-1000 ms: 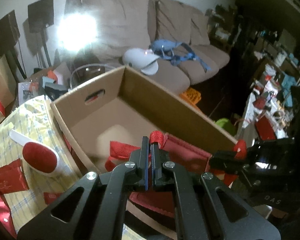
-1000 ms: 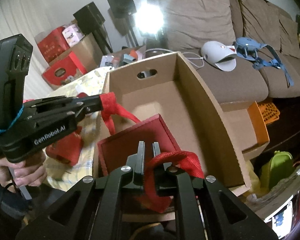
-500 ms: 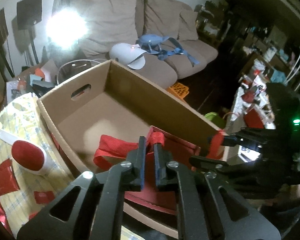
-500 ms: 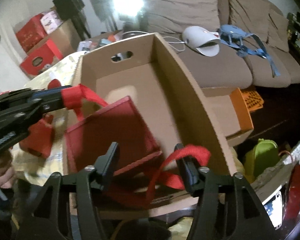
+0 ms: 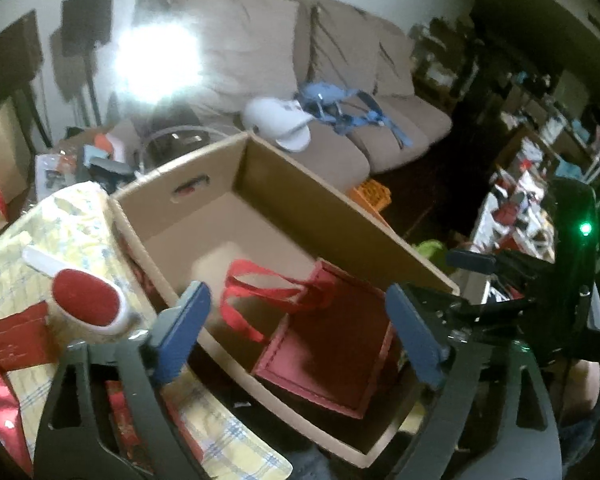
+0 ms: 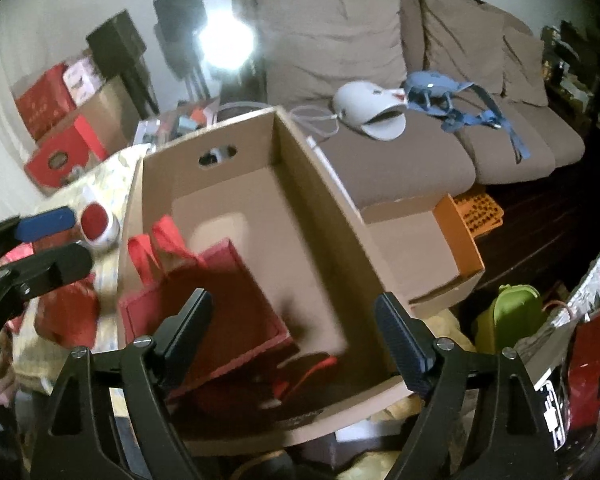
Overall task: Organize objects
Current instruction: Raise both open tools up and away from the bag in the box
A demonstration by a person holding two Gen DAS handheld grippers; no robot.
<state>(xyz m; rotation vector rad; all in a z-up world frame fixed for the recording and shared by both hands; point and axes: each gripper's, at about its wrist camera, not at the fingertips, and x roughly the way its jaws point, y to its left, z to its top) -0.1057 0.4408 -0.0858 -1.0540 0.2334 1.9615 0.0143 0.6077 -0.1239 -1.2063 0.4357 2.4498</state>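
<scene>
Since the earlier frames, both pairs of fingers have let go of the red straps they pinched, and the red bag [image 5: 332, 344] has dropped into the cardboard box [image 5: 324, 216]; we see it resting on the box floor at the near end, its mouth facing up.

Largest first: the cardboard box sits on the surface [image 5: 48, 240], which is covered by a yellow checked cloth. Its long axis runs away from us toward the sofa [image 6: 380, 40], and its far half is bare.

The red bag lies below and just ahead of both grippers, inside the near walls. Its straps [image 5: 260, 280] flop toward the box's left wall and trail onto the floor.

The left gripper [image 5: 296, 328] hovers over the bag with jaws opening wide; the bag lies beneath the gap, but nothing is pressed by the blue pads. The right gripper [image 6: 292, 332] is likewise opening, and no strap is between its fingers. In the right wrist view the left gripper's fingers [image 6: 44, 220] sit at the box's left side, apart from the bag.

A red-and-white brush [image 5: 88, 304] lies on the cloth just left of the box. We judge it nearer the left hand, so the next pick probably falls to that side.
</scene>
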